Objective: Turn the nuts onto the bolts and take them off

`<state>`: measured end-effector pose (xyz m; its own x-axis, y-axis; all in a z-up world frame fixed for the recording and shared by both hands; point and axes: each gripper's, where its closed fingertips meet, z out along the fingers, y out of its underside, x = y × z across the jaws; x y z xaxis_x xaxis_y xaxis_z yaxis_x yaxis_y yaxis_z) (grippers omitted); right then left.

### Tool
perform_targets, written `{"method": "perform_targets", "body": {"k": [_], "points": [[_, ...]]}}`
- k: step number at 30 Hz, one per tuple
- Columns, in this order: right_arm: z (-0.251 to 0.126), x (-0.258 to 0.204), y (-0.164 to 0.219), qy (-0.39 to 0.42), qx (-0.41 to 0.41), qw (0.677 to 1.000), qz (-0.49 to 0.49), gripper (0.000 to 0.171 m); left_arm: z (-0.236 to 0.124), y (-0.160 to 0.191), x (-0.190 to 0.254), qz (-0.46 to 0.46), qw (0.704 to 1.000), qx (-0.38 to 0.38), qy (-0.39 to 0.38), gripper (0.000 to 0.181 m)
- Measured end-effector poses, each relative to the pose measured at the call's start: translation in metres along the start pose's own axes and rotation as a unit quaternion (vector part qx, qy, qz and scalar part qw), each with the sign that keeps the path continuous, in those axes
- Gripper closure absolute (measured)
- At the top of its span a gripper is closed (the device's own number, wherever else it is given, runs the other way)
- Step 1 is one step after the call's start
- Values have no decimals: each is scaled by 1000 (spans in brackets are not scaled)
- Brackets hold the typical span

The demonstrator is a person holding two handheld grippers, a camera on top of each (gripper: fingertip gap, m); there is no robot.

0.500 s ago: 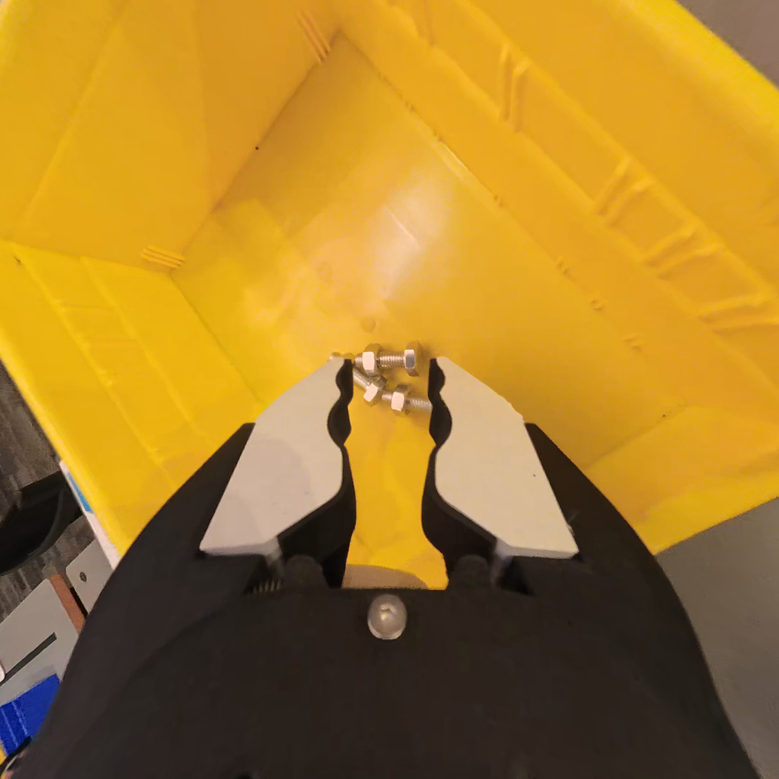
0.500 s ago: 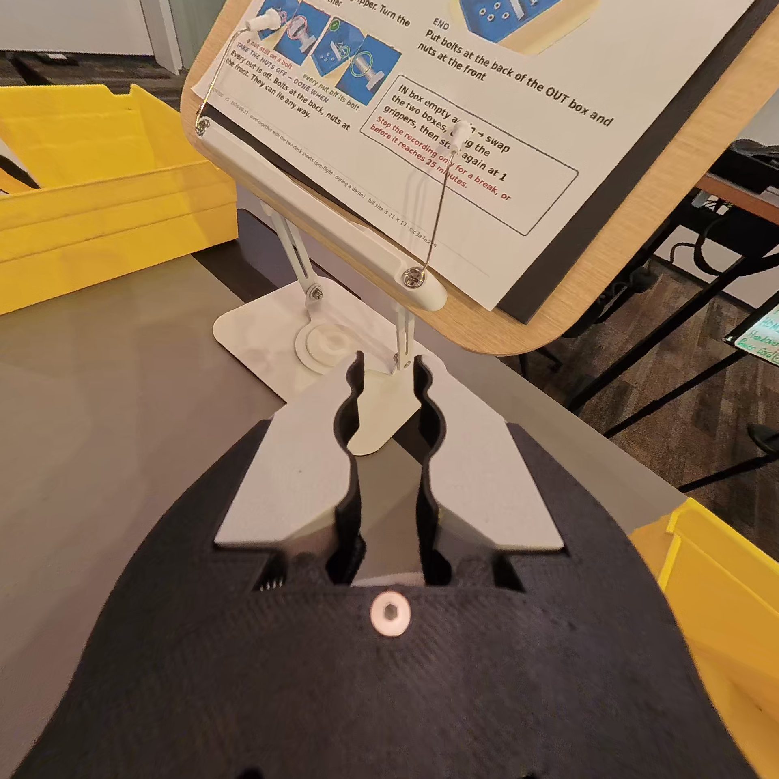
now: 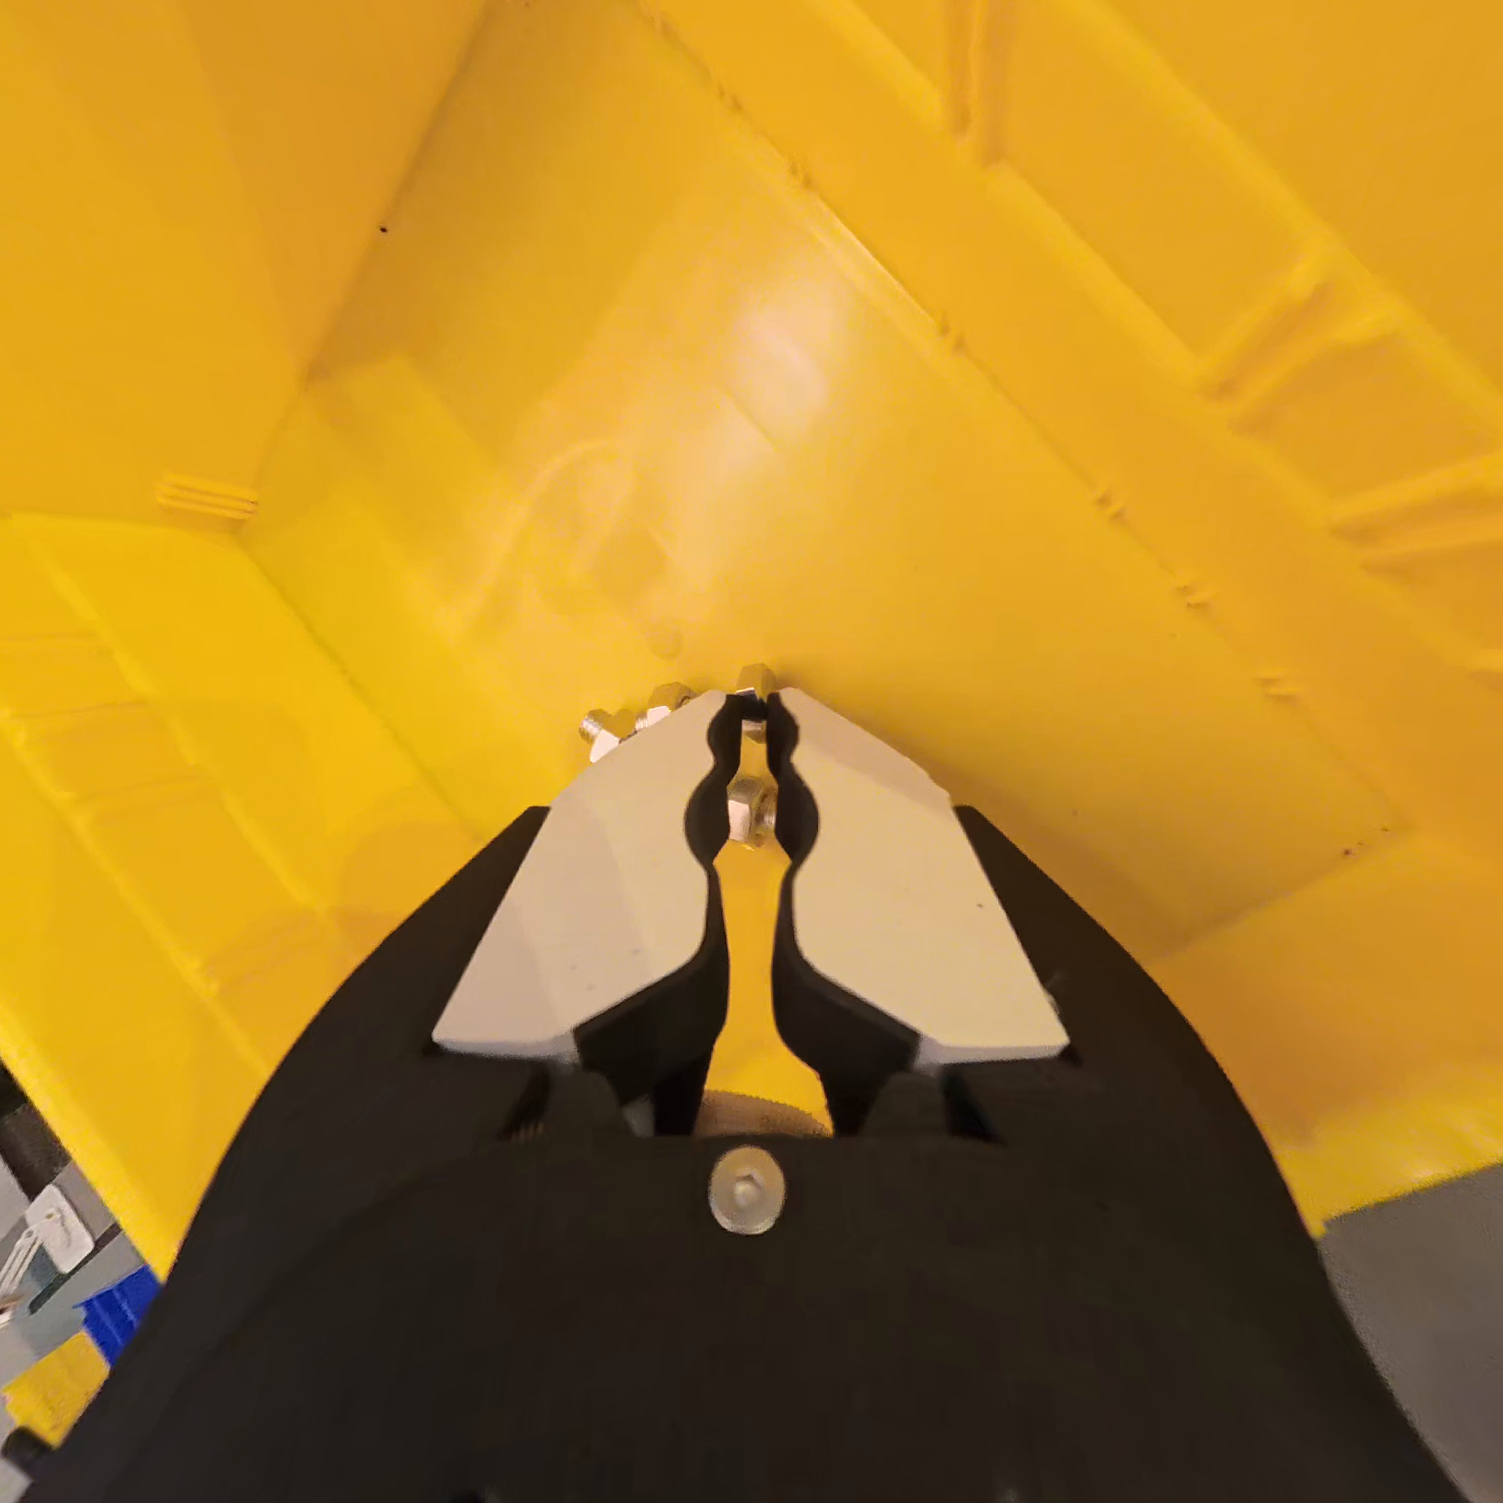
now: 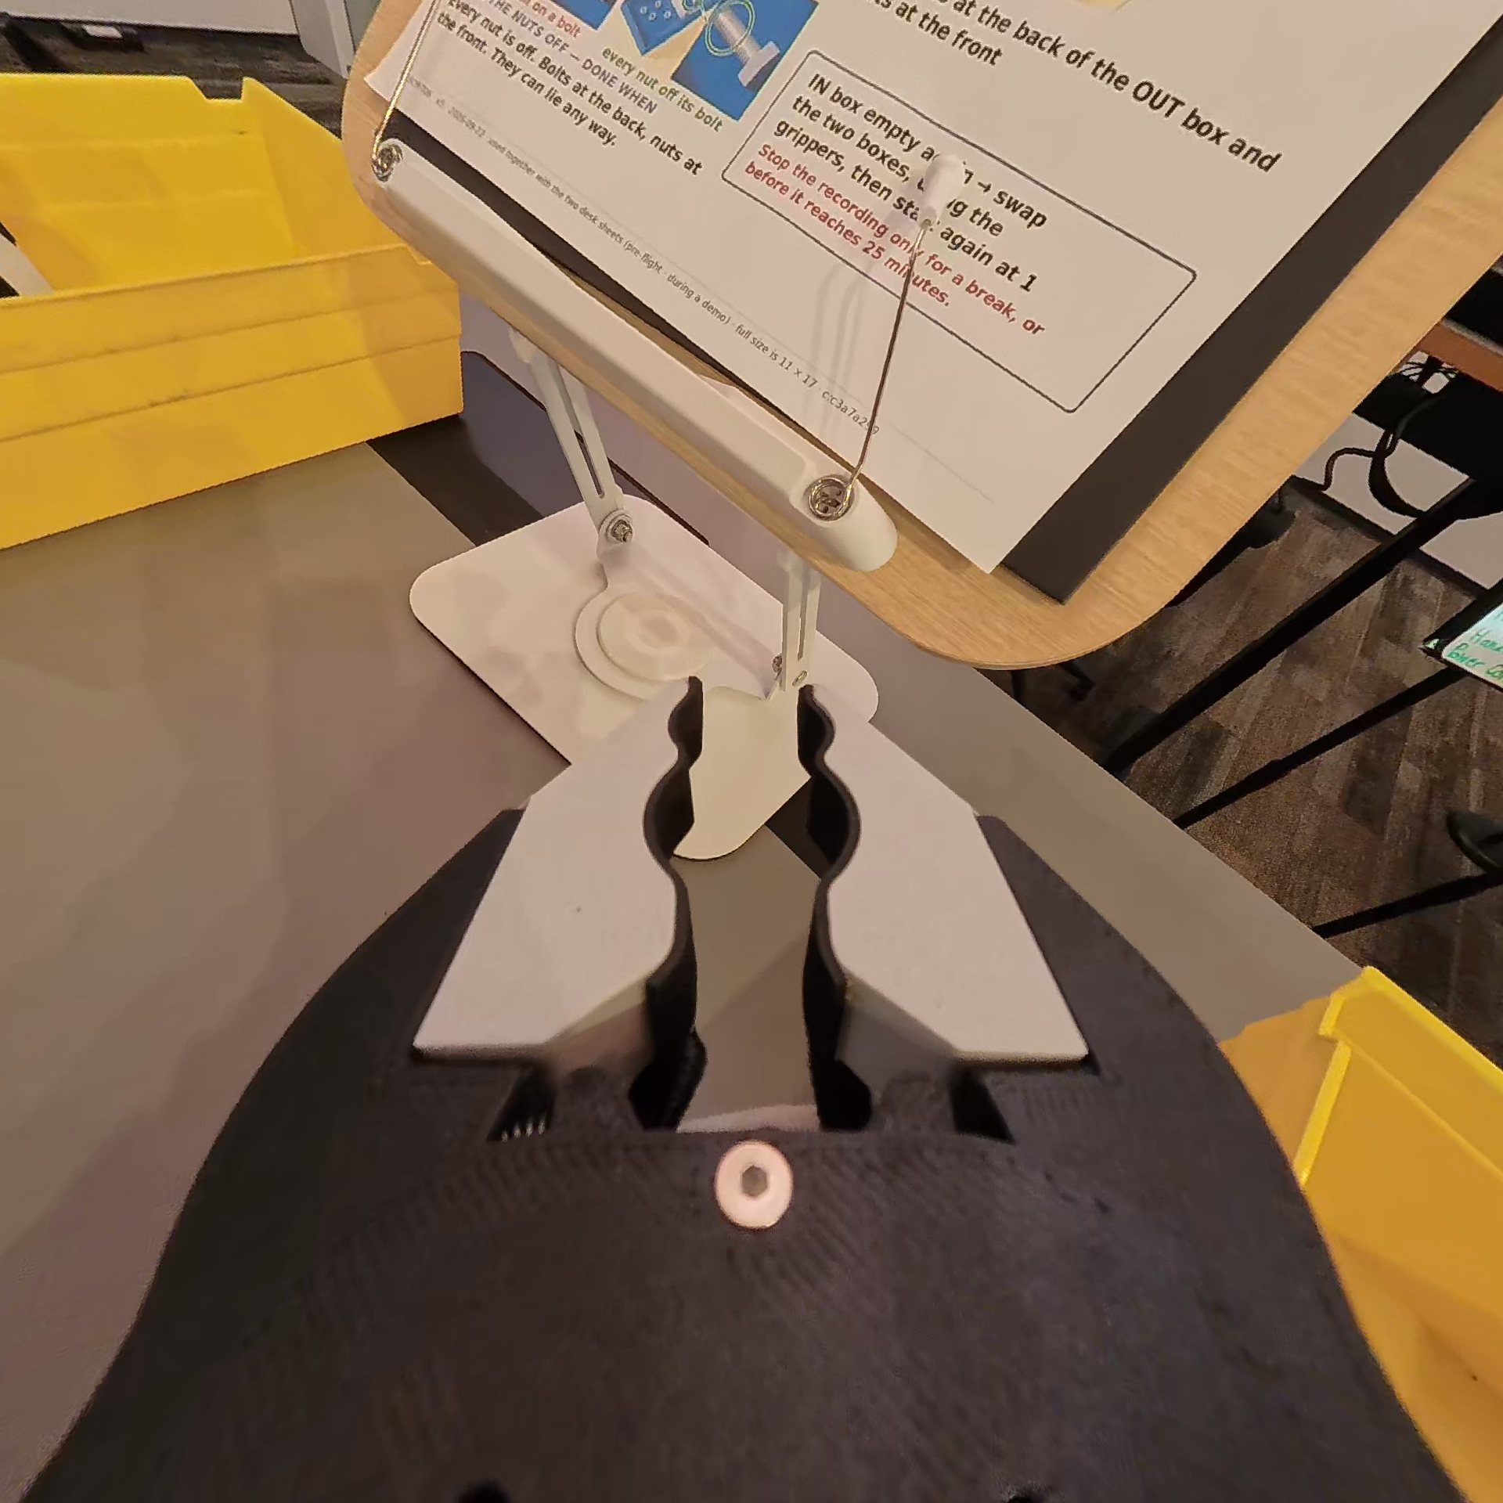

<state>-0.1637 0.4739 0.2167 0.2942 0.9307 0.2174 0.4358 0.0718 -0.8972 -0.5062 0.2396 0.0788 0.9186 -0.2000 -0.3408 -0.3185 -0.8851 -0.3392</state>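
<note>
The left gripper (image 3: 752, 716) has pushed down into the bin (image 3: 1017, 504): its walls now fill that view, and the table edge is almost gone from it. Its jaws, which stood wide apart behind the bolts, have narrowed to a thin gap around one bolt (image 3: 750, 801), whose nut sits in the notch between them. Another bolt (image 3: 630, 720), earlier between the tips, now lies just outside the left jaw. The right gripper (image 4: 748, 707) has moved slightly nearer the stand (image 4: 504, 618).

A printed instruction sheet (image 4: 935, 163) with black and red text stands clipped on a wooden stand (image 4: 1220, 520).
</note>
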Motion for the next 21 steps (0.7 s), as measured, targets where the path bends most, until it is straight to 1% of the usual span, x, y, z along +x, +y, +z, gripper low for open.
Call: {"method": "perform_targets", "body": {"k": [1,2,4,7,13,15,16,21], "points": [[0,0,0,0,1,1000,0,150,0,-1,0,3,1000,2,-2,174],[-1,0,-1,0,1,1000,0,150,0,0,0,8,1000,1,-4,173],[-1,1,-1,2,1,1000,0,150,2,0,-1,8,1000,-1,-5,163],[-1,0,-1,0,1,1000,0,150,4,-4,-5,14,1000,7,-22,159],[1,-1,2,1,-5,1000,-5,151,6,-8,-11,-4,999,21,-32,159],[1,0,2,0,-6,1000,-5,151,9,-4,-13,-5,999,13,-37,159],[1,-1,3,0,-6,1000,-4,151,13,0,-12,-9,999,2,-32,160],[4,-2,6,-1,-13,1000,-8,151,14,0,-11,-8,1000,9,-27,165]]}}
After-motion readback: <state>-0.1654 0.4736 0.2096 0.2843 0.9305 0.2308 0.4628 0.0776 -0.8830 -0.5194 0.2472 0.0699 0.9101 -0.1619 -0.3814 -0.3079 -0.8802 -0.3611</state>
